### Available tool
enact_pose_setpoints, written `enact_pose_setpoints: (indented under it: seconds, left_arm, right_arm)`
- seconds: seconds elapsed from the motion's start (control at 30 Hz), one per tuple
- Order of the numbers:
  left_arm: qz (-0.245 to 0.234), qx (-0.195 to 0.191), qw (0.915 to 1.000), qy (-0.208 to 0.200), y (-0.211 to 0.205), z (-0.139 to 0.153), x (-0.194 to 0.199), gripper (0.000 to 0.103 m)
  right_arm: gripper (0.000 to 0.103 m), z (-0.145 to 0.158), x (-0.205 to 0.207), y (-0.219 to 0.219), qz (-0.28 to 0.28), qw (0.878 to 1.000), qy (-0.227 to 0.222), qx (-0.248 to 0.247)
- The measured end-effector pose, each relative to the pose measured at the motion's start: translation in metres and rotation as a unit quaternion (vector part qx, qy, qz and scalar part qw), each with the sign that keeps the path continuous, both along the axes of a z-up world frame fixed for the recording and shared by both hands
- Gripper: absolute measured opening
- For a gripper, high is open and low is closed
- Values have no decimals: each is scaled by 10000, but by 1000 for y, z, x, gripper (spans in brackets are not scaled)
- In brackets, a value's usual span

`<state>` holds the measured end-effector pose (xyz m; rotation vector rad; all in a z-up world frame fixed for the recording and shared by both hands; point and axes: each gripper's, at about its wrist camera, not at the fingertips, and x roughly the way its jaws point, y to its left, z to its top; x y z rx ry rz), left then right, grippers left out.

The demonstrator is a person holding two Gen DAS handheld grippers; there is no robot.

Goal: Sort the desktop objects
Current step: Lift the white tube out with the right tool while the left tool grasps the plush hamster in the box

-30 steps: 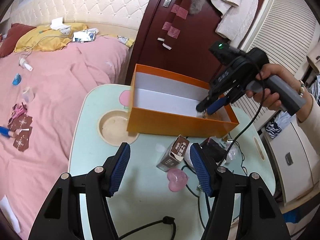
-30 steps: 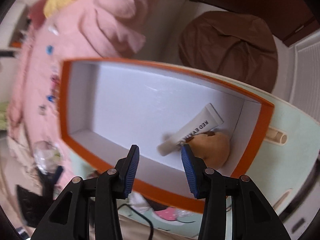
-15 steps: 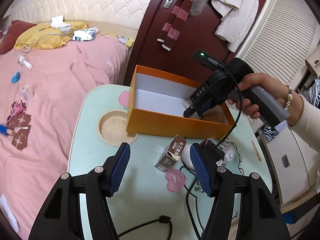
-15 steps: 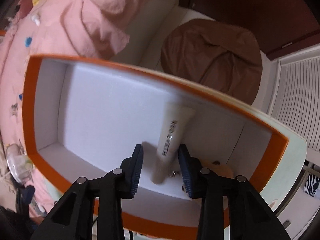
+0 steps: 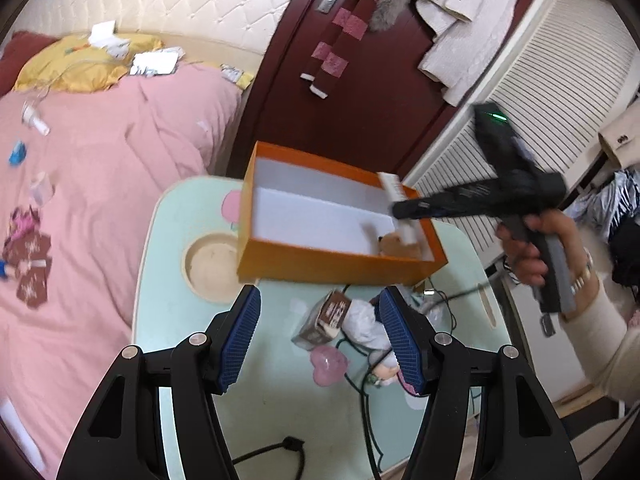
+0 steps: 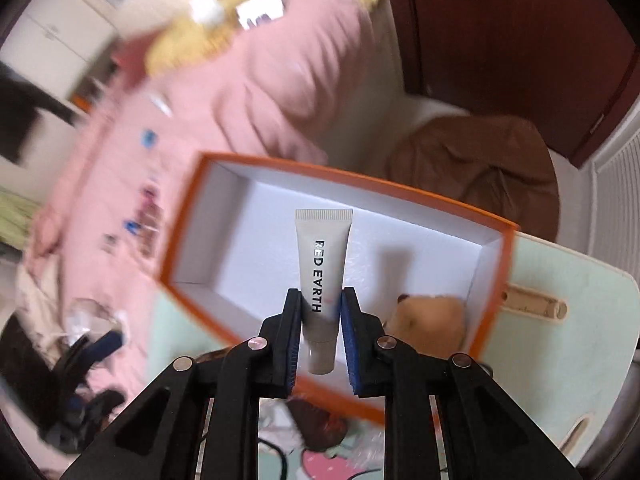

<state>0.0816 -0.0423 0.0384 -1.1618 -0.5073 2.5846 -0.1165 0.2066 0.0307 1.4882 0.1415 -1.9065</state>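
Presently, risk is assessed from the largest item downward. The table (image 5: 168,264) is crowded, and the orange box (image 5: 320,258) is set on it near its far edge, beside the round recess (image 5: 208,266). Should the box be knocked by the right gripper (image 6: 320,304), it is judged that it could be shifted toward that edge. The white tube (image 6: 323,264) is clamped between the right gripper's pads at its lower half, above the box interior; the jaws are drawn narrow on it. The tube is soft and tapered, so slippage or squeezing of its contents is a likely fault if pressure is misjudged. A dropped tube would most probably land inside the box, on or beside the brown plush toy (image 6: 430,320) in the near corner.

The left gripper (image 5: 320,340) is held about half open over the table, with nothing between its pads. Below it lie a small brown carton (image 5: 326,318), a crumpled white wrapper (image 5: 364,320), a pink heart-shaped item (image 5: 328,364) and loose black cables (image 5: 360,384). Snagging of a cable during any descent is considered possible.

Only the right wrist view allows the tube's lettering and the pad contact to be read. Only the left wrist view shows the person's hand (image 5: 532,248) on the right gripper's handle and the clutter awaiting sorting.
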Motion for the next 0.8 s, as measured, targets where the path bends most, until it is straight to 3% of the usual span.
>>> enact_pose_setpoints:
  seconds: [0.13,0.23,0.47,0.6,0.7,0.8]
  left_arm:
    - [-234,30,9997,10,7,17,-21,63]
    - [-449,55,9988,-202,22,24,-47,63]
    - [-1182,-99,9892,-859,95,18,-126,63]
    - [-1514,-400,9740,-1639,145,-16,-167,63]
    - [-1588,-574,9630,-2102,170,-42,-186,63]
    - [-1573,-662,9605,-2196,183,-56,-195,63]
  right_arm:
    - [19,17,30,39,-130,9978,409,-507]
    - [19,19,57,67,-213,9950,545,-810]
    - [19,-28,120,104,-430,9917,402,-1145]
    - [19,-51,150,112,-465,9907,292,-1243]
    - [19,-54,149,116,-498,9880,180,-1452]
    - [19,-54,147,119,-513,9861,130,-1578]
